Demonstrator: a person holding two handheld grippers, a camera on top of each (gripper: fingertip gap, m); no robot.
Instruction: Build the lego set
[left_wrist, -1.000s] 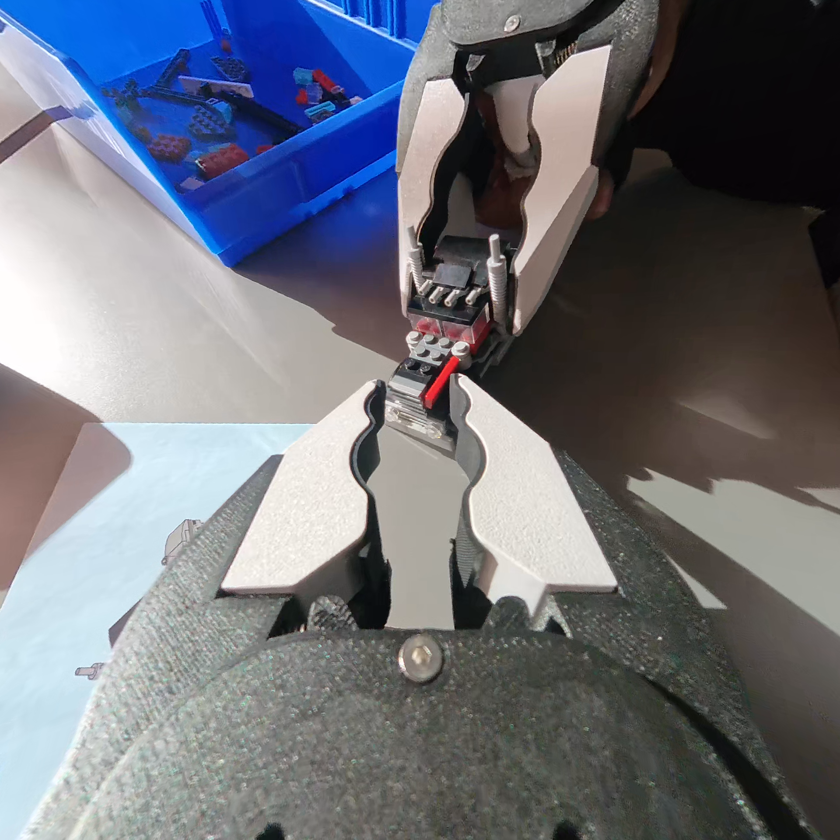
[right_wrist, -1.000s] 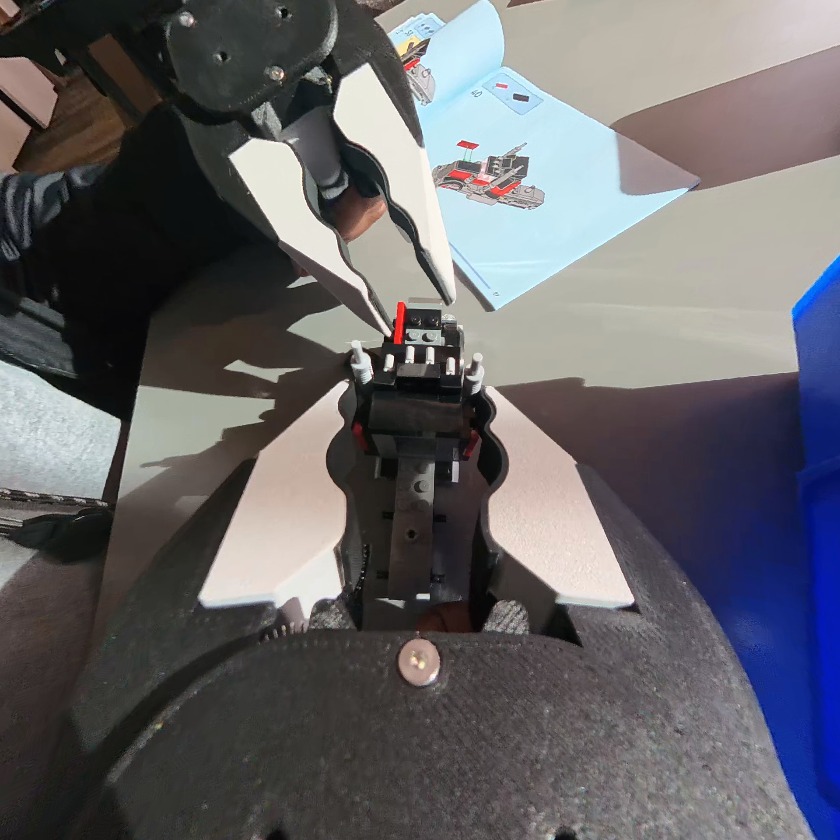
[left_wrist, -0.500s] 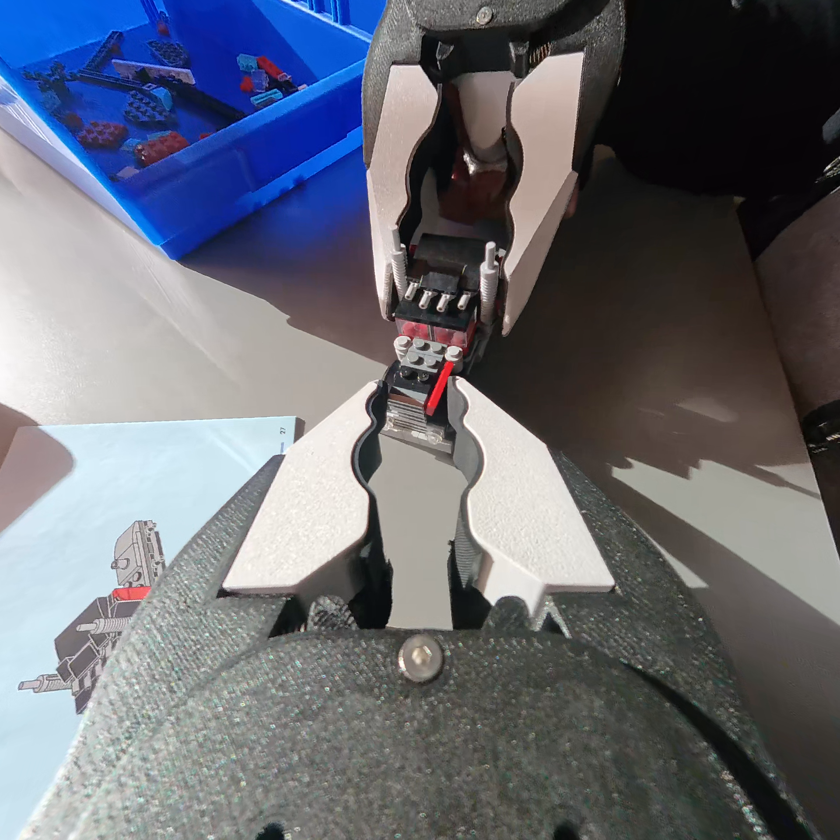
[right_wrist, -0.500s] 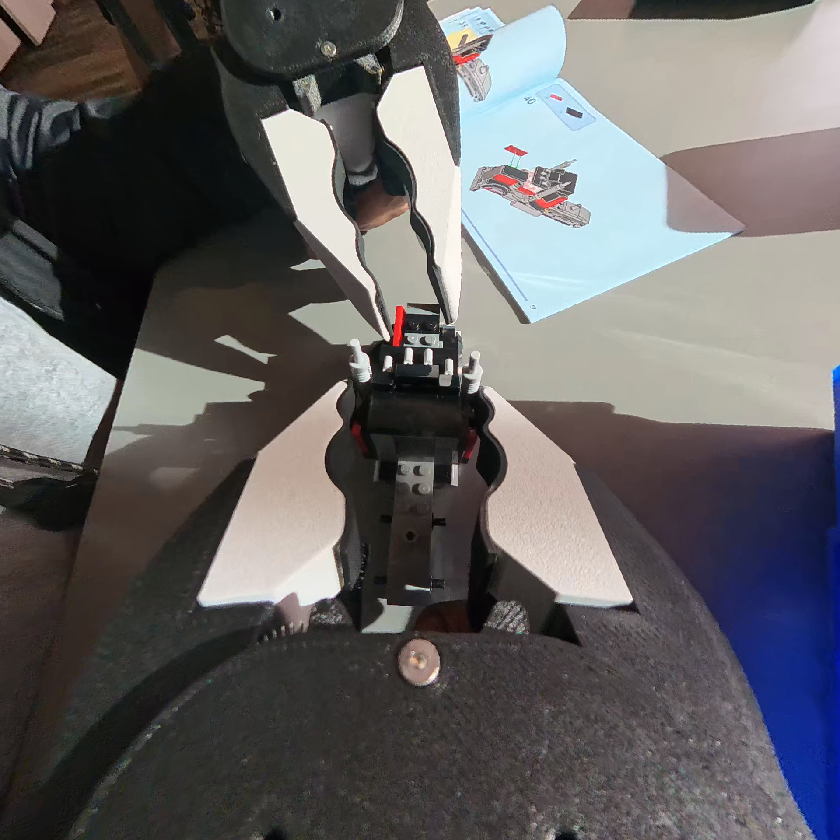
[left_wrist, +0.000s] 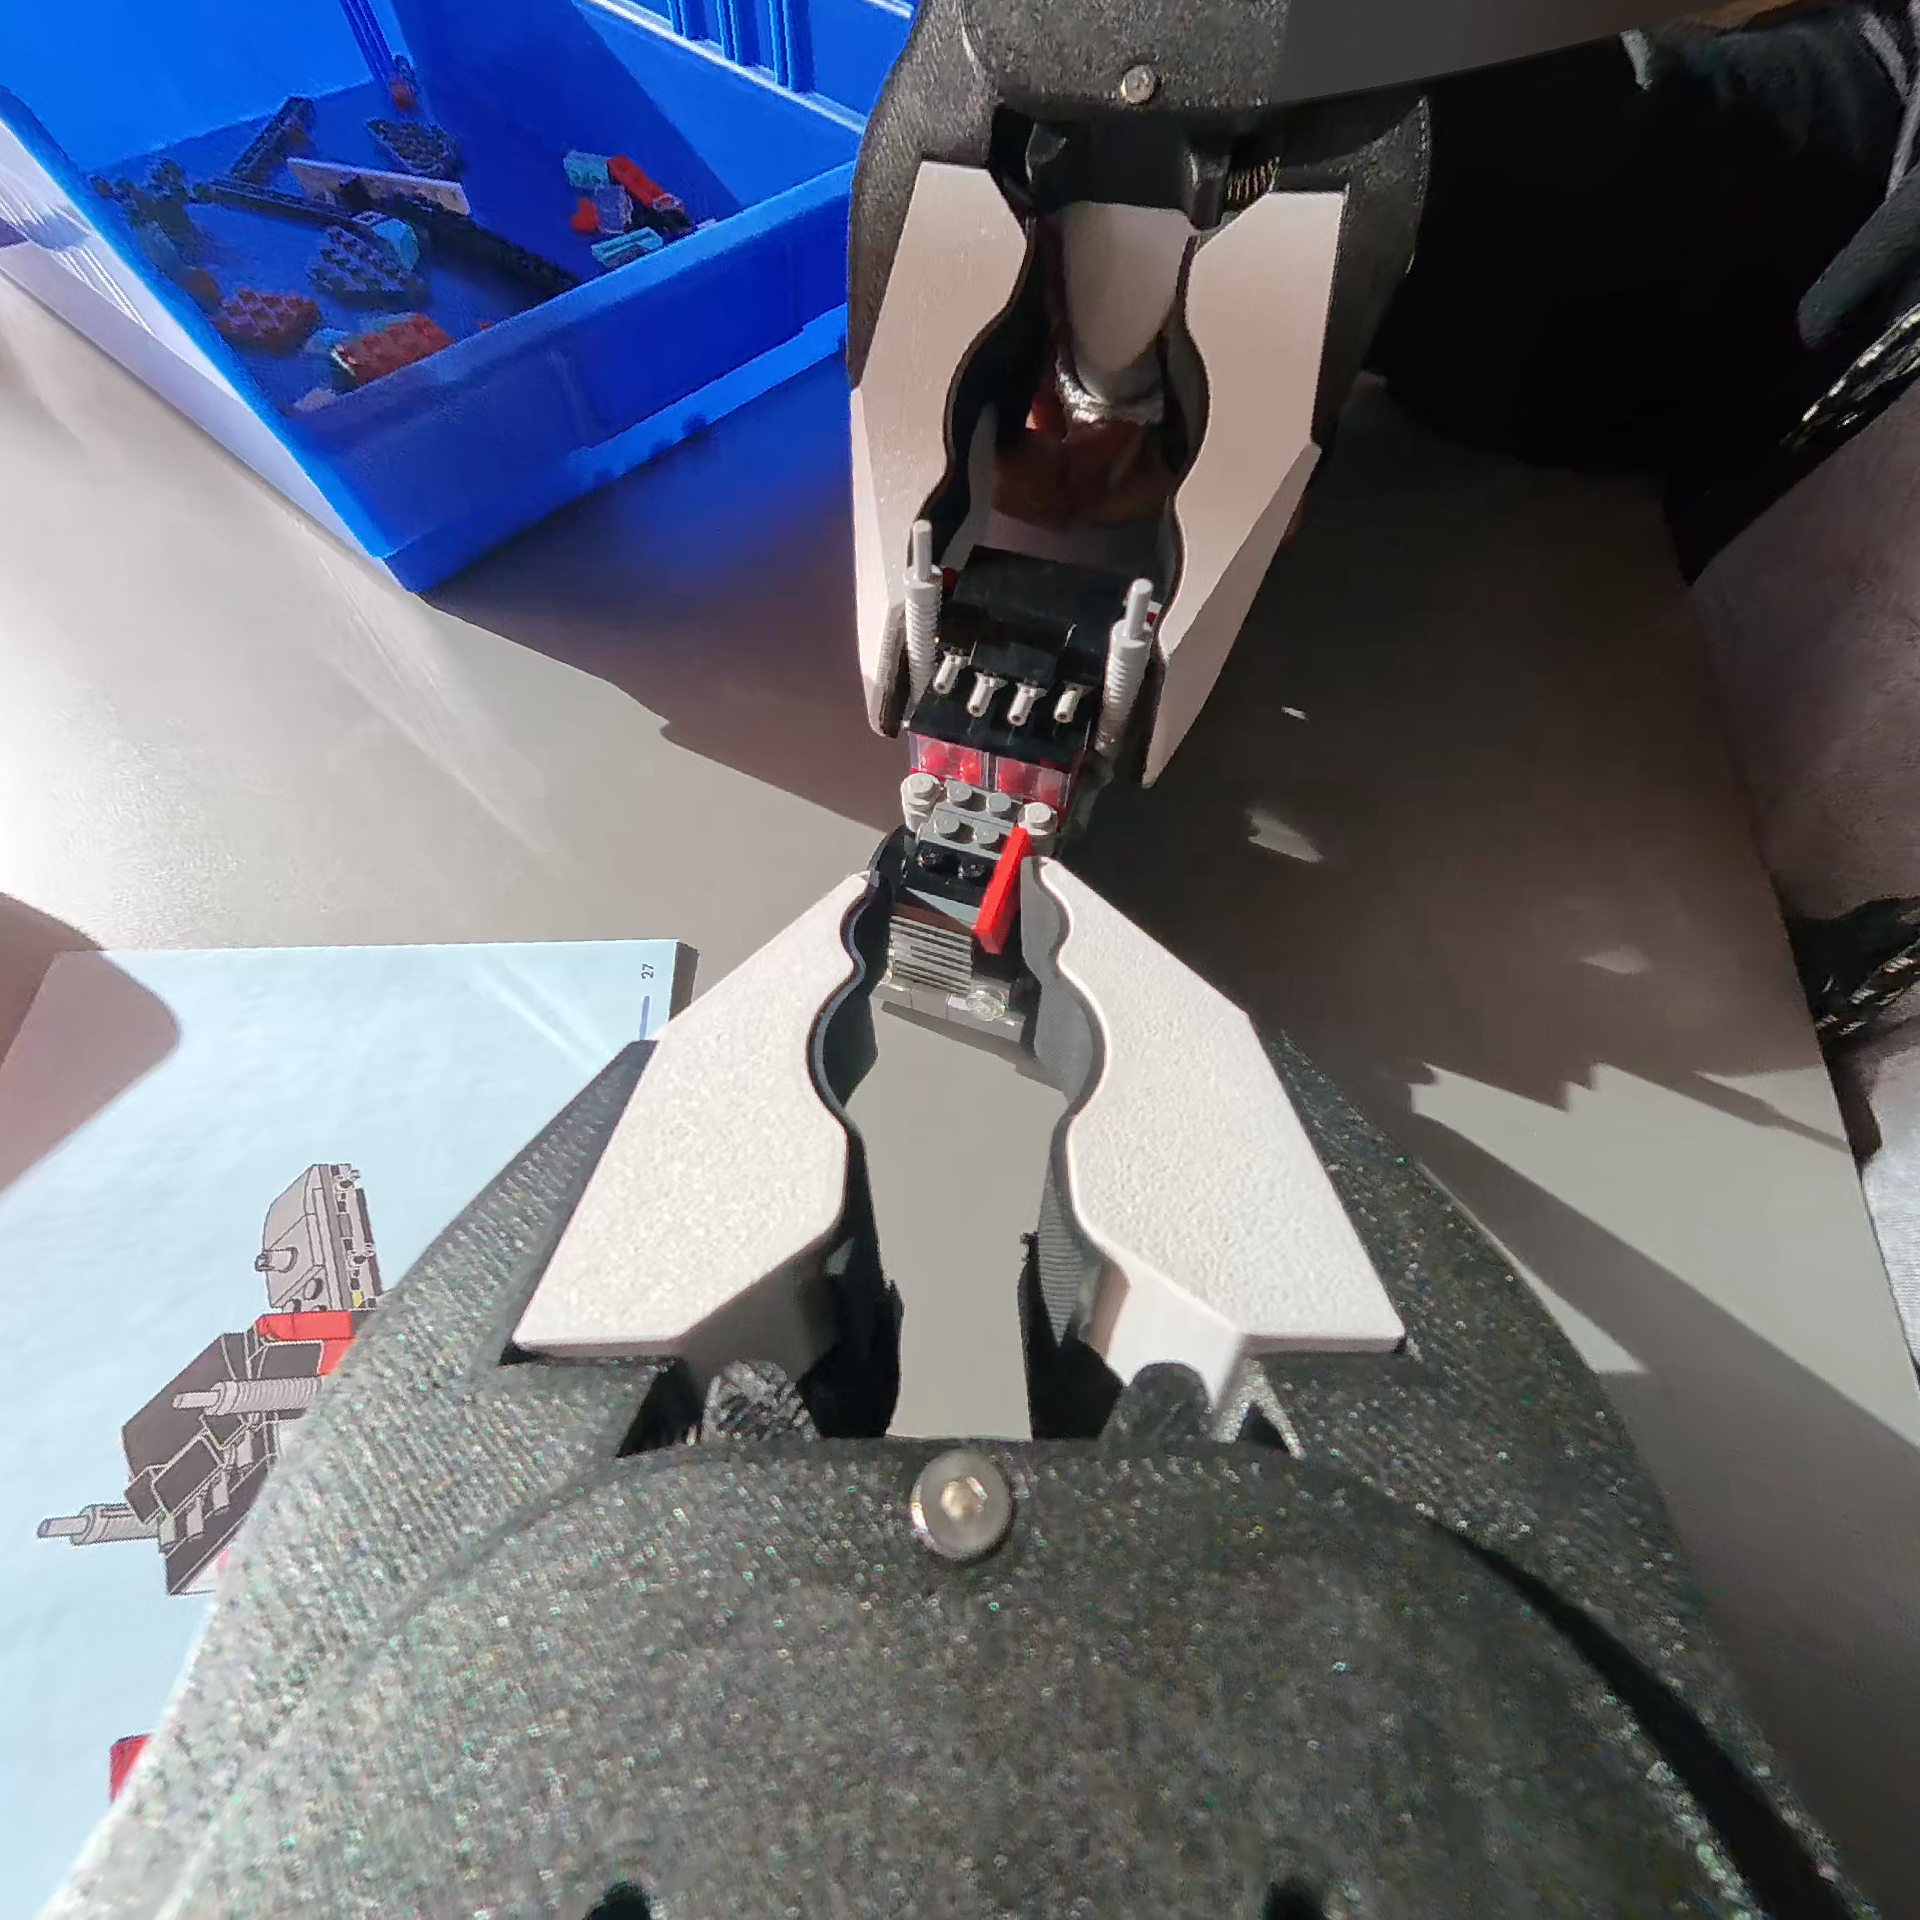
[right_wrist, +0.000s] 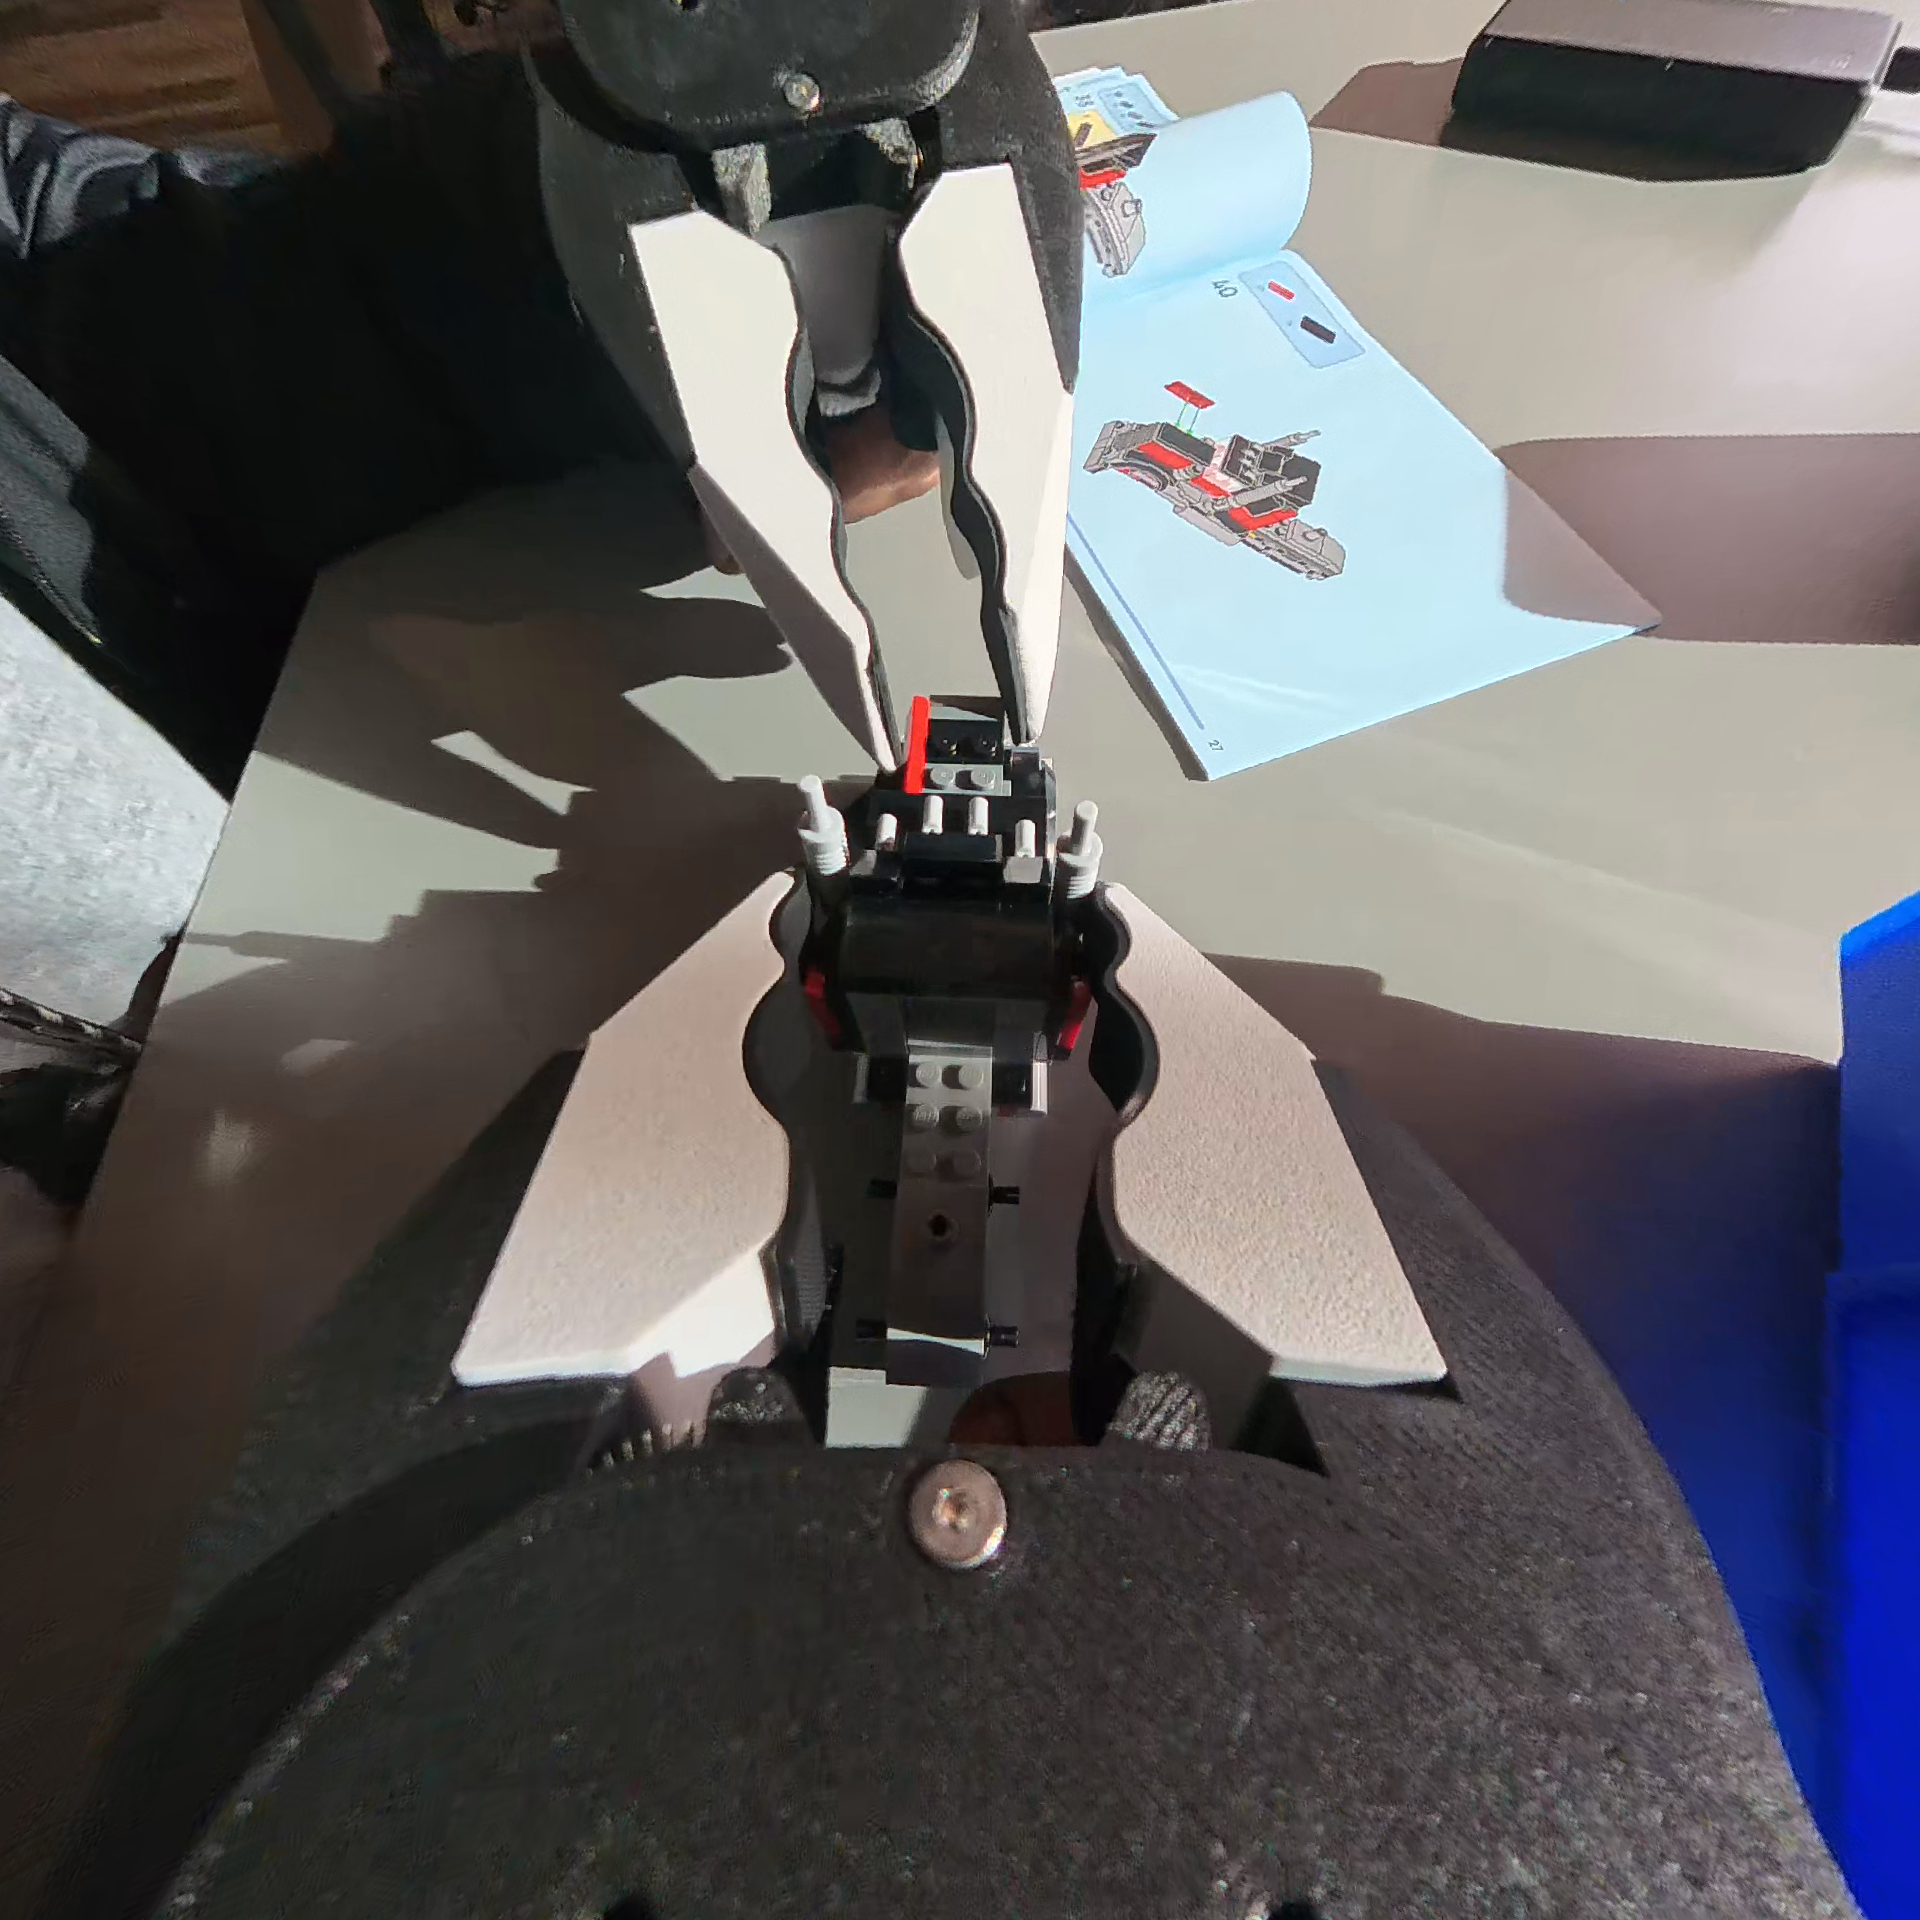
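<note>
2 grippers meet nose to nose over the grey table (left_wrist: 312, 748), sharing 1 black, grey and red lego truck (left_wrist: 987, 790) held off the surface. From the left of the left wrist view: a light-blue instruction booklet (left_wrist: 312, 1122) lies open on the table with a blue bin (left_wrist: 582, 395) of loose bricks behind it, then the left gripper (left_wrist: 948, 896) with its fingers clamped on the truck's front end, where a thin red plate (left_wrist: 1003, 889) stands tilted. The right gripper (right_wrist: 948, 914) is closed around the black cab between 2 grey exhaust stacks, the chassis running back between its fingers.
</note>
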